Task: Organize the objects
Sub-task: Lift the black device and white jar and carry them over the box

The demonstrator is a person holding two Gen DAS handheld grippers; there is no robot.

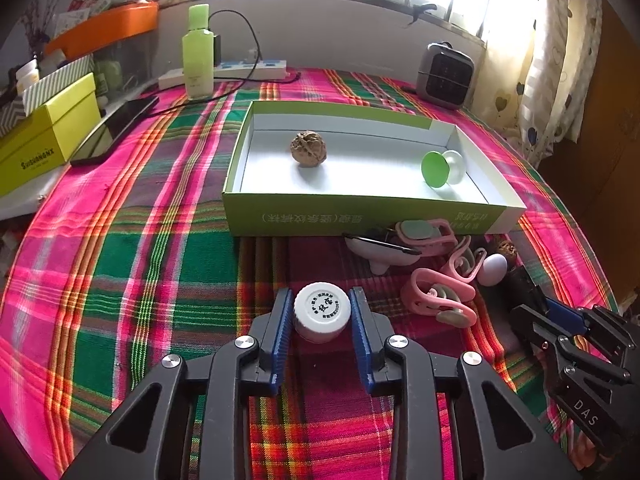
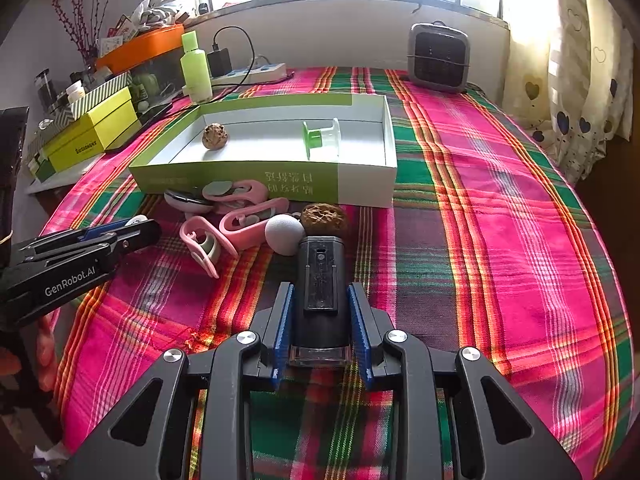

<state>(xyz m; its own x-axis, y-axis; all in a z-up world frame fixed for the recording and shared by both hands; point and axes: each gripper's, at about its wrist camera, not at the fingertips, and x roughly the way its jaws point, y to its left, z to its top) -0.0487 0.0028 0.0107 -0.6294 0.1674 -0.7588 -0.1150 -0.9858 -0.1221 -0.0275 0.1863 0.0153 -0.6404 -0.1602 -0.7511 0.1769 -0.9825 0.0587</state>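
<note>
Grippers both low over plaid cloth (image 2: 500, 200), pointing down at a slant. Left gripper (image 1: 322, 316): blue ribbed pads sit either side of small white bottle (image 1: 322, 311), which stands upright on the cloth w/ printed cap facing up; jaws narrowly set, pads right at the bottle's sides, but can't tell if they actually press, since a thin gap seems to show on each side. Right gripper (image 2: 322, 308): jaws closed down on black cylindrical device (image 2: 321, 280), pads tight against both flanks, its clear end toward the camera and far end pointing at the clutter ahead. Green-and-white box (image 1: 360, 220) lies open on the cloth beyond both grippers; inside, a walnut (image 1: 309, 147) toward the left end, and a green-and-clear spool (image 1: 442, 168) on its side toward the right end, the two well apart. Loose pile just in front of the box's near wall: pink clips (image 1: 436, 292), a white dish-shaped item w/ dark top (image 1: 378, 250), white egg-shaped object (image 2: 283, 234), and a second walnut (image 2: 323, 219) just beside the egg and touching or nearly touching the black device's far end. Background, far-left edge of table: green bottle (image 1: 197, 52) upright, power strip (image 1: 252, 68) w/ black cable, phone (image 1: 116, 128) lying flat, yellow-green carton (image 1: 48, 136), orange bin (image 1: 104, 28). Small heater (image 2: 439, 56) at the far right corner by the curtain (image 2: 580, 60).
</note>
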